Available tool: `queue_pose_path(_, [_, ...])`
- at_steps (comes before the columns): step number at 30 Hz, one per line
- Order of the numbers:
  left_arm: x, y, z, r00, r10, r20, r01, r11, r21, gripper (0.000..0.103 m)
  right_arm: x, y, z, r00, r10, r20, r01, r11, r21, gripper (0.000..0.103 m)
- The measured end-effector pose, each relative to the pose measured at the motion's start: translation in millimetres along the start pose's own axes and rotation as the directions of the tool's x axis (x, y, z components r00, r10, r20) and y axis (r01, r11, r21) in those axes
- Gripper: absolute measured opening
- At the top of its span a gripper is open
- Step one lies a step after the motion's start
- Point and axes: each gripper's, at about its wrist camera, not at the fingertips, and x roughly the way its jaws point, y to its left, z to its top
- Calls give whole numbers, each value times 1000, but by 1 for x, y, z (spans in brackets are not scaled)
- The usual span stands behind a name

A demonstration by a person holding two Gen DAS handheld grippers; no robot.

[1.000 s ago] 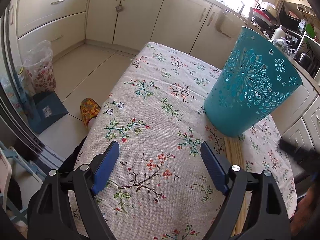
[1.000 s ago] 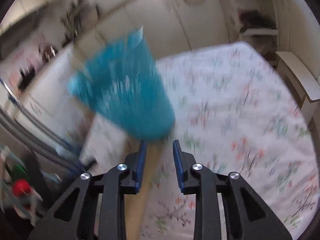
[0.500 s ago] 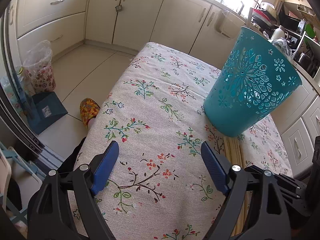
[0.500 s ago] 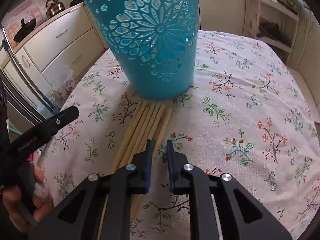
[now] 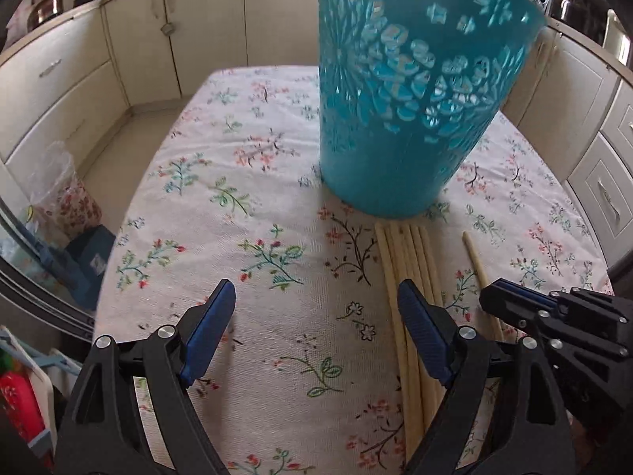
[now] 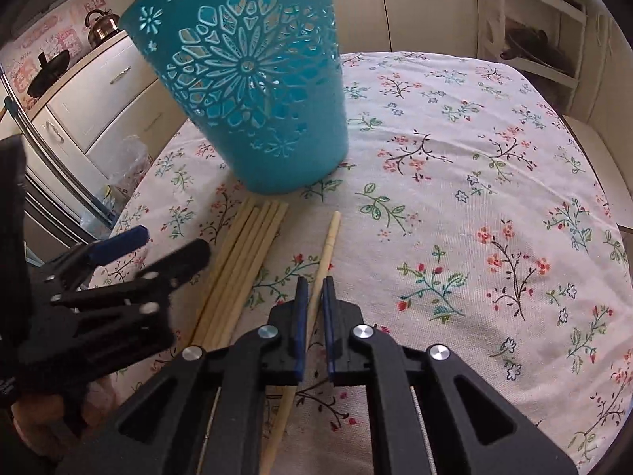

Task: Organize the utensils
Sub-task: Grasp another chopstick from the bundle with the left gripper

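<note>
Soft daylight, strong fisheye bending and dark corners; the teal basket (image 5: 415, 91) is motion-blurred in the left view.

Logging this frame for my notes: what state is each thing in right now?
Right gripper: shut on single chopstick.
Left gripper: open, holding nothing.
Teal basket: upright on tablecloth.
Chopstick bundle: flat beside basket.
Cabinet doors: closed.
</note>
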Motion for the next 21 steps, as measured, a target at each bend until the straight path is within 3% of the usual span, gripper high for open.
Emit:
queue_pose_path(6, [5,-7,-1,999,43,-12,-43,999,34,80,0,-1,0,1000,27,2,-27,999,23,8])
queue_pose_path(9, [6,-15,-1,997,69,-18,-68,996,61,75,0,0,0,1000,28,2,-28,999,18,8])
queue_pose_path(13, [7,-22,5,999,46,-27,-44,996,76,54,1,3,0,1000,12,7,-12,1000,-2,8])
queue_pose_path(18, [11,-18,18,997,-4,-81,7,1000,28,49,5,3,4,1000,10,8,-10,1000,8,8])
queue_pose_path(21, [14,-20,21,997,17,-79,-12,998,62,25,6,8,4,1000,-13,17,14,999,-30,8])
